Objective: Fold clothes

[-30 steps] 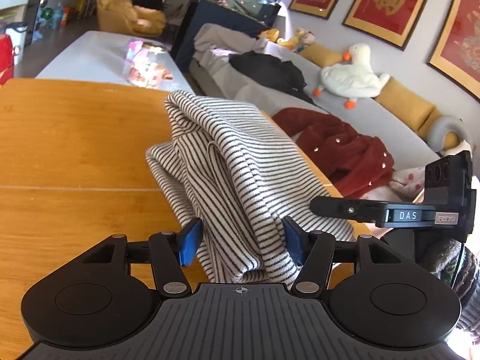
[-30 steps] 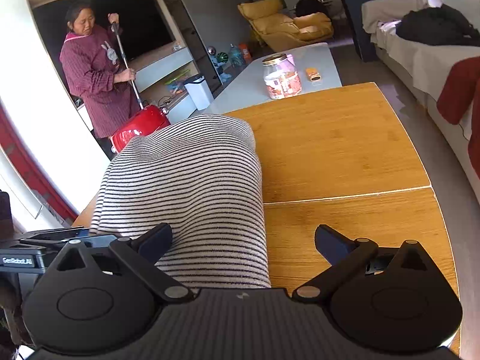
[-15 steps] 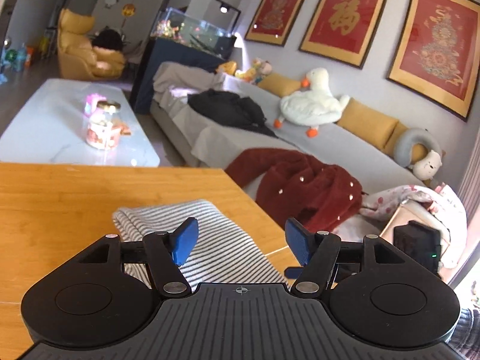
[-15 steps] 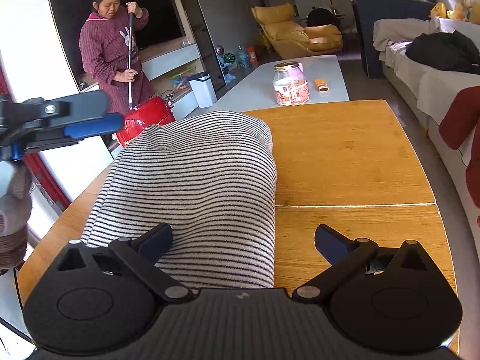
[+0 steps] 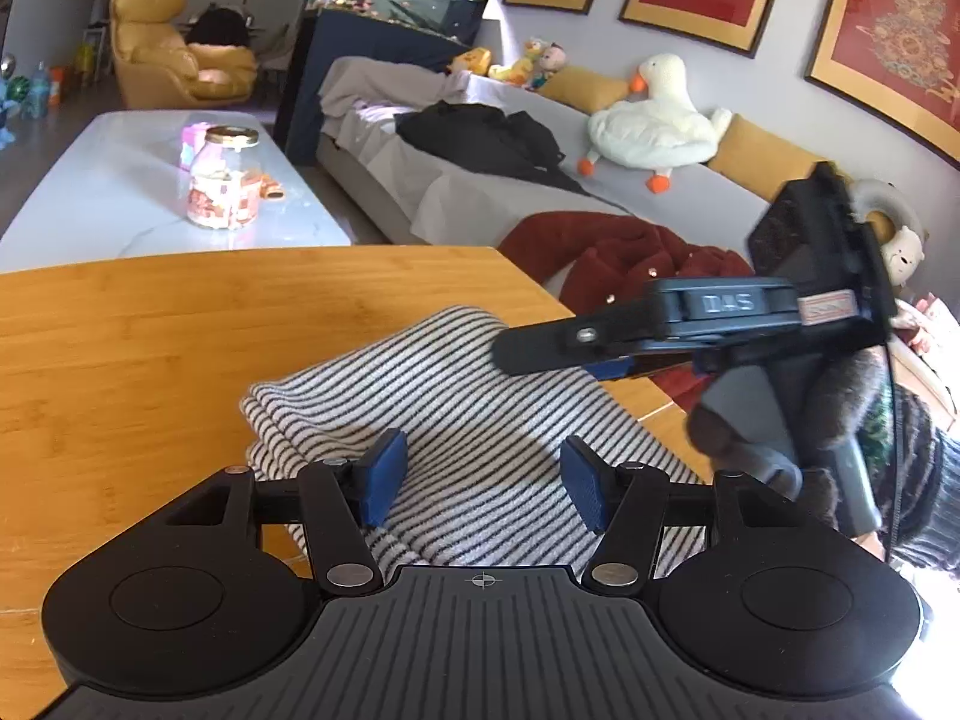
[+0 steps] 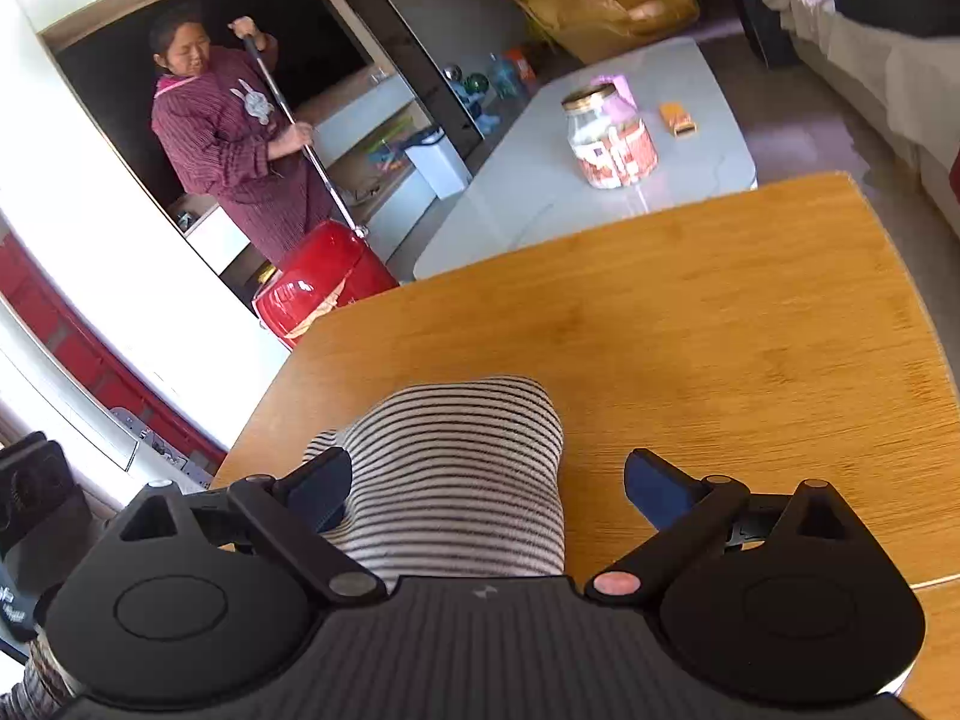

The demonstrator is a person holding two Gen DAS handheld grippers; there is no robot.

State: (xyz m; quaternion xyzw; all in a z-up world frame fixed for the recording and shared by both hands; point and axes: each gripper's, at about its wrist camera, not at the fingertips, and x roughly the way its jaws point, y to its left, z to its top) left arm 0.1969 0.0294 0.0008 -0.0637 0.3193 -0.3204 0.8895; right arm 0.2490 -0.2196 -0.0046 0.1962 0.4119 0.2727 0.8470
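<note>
Striped black-and-white knit top [image 5: 456,420] lies folded in layers on the wooden bench [image 5: 150,330]. Left gripper [image 5: 480,483] & right gripper [image 6: 486,489] both hang open over it, holding nothing. If tidying more, press flat, line up edges.

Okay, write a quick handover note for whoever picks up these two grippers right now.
Left gripper: open, holding nothing, over the striped top.
Right gripper: open, empty, above the same garment; its left finger is at the cloth.
The striped top lies folded in a compact stack on the wooden table, near its edge.
Done: folds look complete.
Left: probably just tidy or square it, then fetch the next garment.
</note>
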